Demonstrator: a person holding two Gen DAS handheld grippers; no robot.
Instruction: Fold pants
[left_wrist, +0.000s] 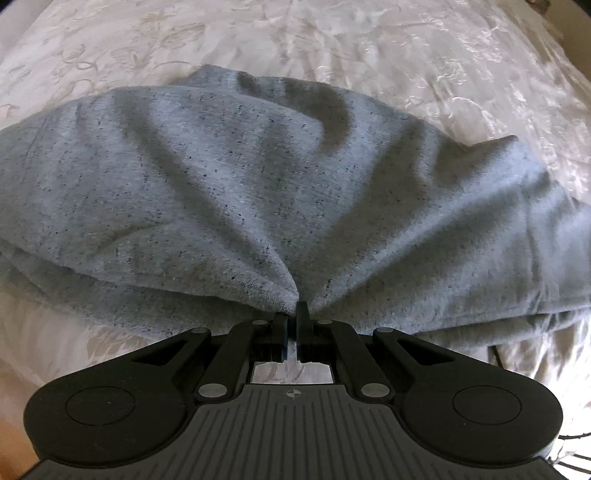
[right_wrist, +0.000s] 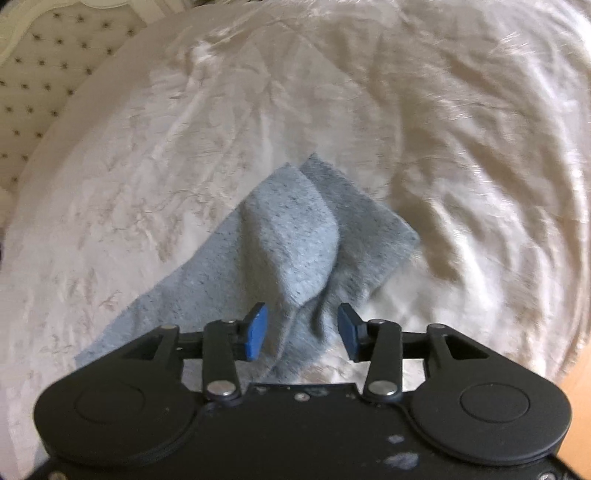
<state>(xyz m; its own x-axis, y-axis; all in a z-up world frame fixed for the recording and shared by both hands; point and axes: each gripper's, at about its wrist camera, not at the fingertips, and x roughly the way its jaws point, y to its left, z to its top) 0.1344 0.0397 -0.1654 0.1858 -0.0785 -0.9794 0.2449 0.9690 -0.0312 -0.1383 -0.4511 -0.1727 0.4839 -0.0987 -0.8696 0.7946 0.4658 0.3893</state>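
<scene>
Grey speckled fleece pants (left_wrist: 258, 177) lie bunched on a white patterned bedspread (left_wrist: 406, 48). My left gripper (left_wrist: 293, 314) is shut on the near edge of the pants, and the cloth puckers into folds at its tips. In the right wrist view another end of the pants (right_wrist: 299, 236) lies on the bedspread (right_wrist: 443, 147), doubled over with a raised fold. My right gripper (right_wrist: 303, 321) is open, its blue pads (right_wrist: 256, 330) either side of the cloth's near edge, not closed on it.
A tufted cream headboard (right_wrist: 33, 96) stands at the far left in the right wrist view. A strip of wooden floor (right_wrist: 576, 413) shows at the lower right, past the bed edge.
</scene>
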